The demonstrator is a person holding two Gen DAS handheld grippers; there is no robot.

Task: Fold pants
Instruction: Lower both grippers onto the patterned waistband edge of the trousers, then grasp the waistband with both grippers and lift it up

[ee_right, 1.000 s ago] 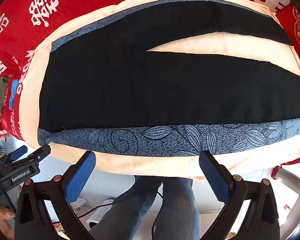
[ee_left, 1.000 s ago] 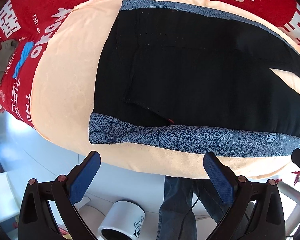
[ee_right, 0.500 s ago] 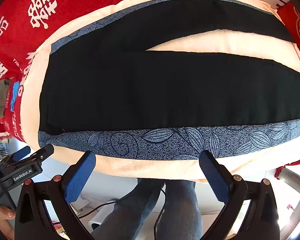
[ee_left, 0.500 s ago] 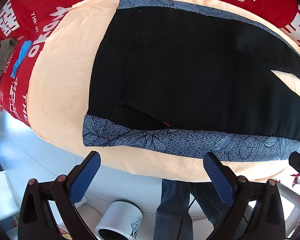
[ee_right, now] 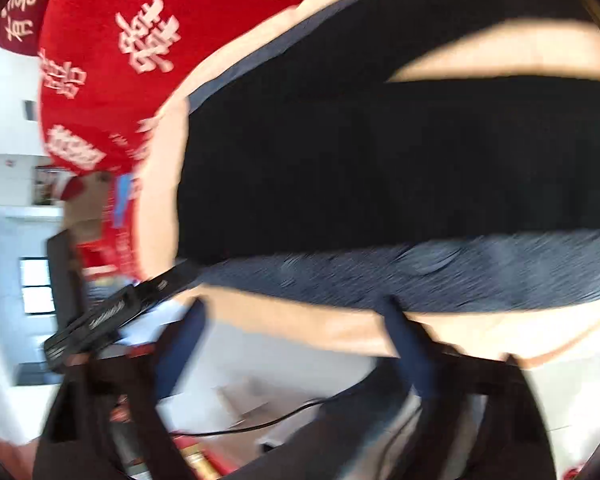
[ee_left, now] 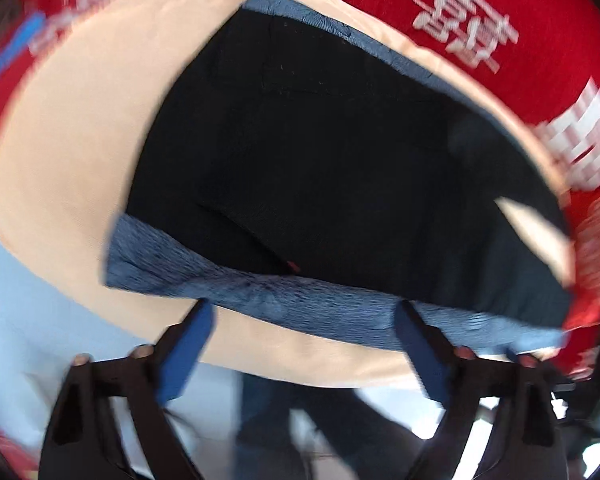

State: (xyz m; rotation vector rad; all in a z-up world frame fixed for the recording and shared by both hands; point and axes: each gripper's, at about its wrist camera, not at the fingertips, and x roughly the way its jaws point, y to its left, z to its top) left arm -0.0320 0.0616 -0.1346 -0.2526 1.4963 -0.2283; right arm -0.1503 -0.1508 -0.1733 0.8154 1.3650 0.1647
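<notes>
Showing perhaps left gripper [ee_right: 100, 320] alone.

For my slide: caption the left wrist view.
Left gripper, jaws closing, nears the pants' patterned side band.

The pants [ee_left: 340, 168] lie spread flat on a cloth [ee_left: 80, 140] that covers the middle of the surface [ee_left: 460, 8]; the cloth shows around them at left and along the lower edge of both views. In the right wrist view the two legs part toward the upper right of the frame, with cloth between them. The left gripper [ee_left: 304, 320] sits at the bottom centre, at the pants' near edge. The right gripper [ee_right: 296, 316] sits likewise. A person's legs [ee_left: 284, 412] stand below the surface's near edge.
</notes>
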